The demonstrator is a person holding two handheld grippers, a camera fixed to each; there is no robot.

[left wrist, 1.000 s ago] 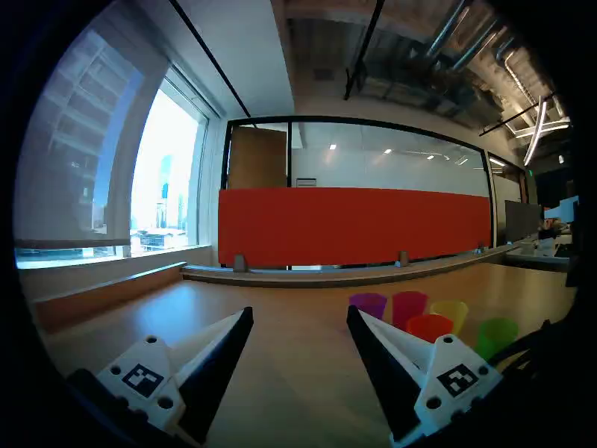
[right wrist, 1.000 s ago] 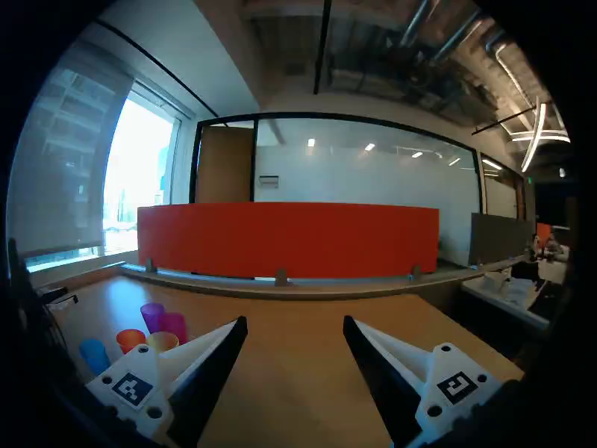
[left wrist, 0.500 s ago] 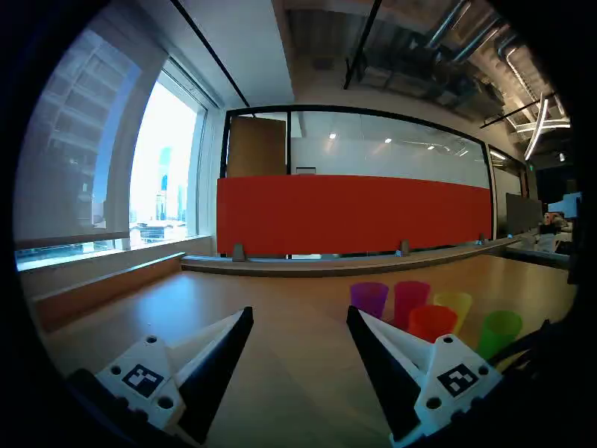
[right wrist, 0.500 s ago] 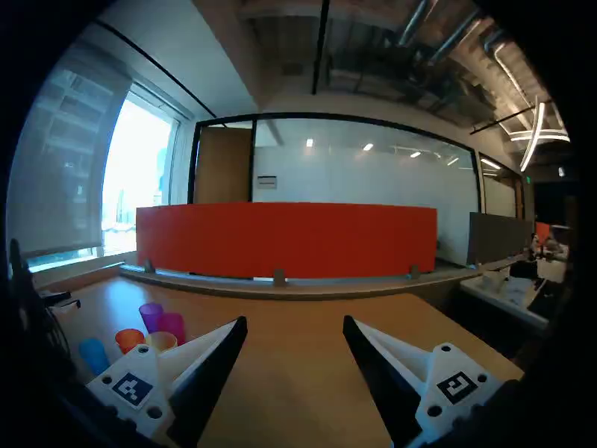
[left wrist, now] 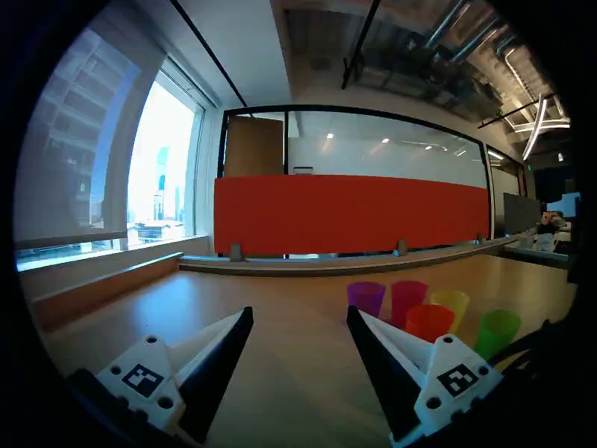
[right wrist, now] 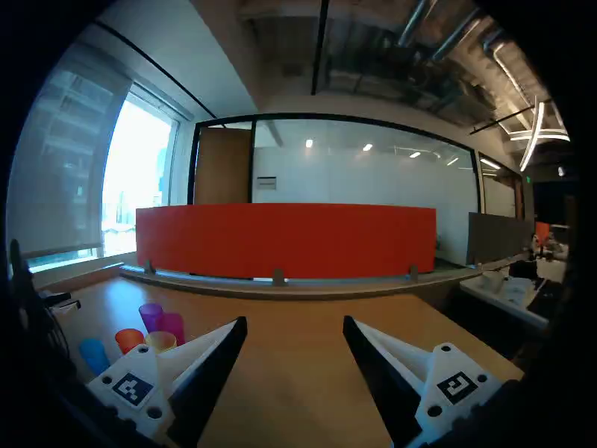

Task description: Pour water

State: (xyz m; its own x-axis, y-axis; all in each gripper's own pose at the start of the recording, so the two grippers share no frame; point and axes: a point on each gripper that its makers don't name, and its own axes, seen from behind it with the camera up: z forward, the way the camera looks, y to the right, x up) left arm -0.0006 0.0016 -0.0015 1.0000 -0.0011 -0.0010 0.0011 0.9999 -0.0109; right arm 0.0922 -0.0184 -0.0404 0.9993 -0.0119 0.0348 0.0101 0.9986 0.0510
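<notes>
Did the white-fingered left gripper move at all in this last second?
Yes, slightly. The left gripper seems to have tipped downward: the red partition panel and purple plastic cup now sit higher in its view.

Coloured cups [left wrist: 429,313] beside spread hand-held gripper [left wrist: 298,328]

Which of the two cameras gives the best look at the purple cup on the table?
The left gripper view: there the purple cup looks larger, sits nearer the middle of the picture and is almost wholly visible. The right gripper view shows it small and far off to the side.
</notes>
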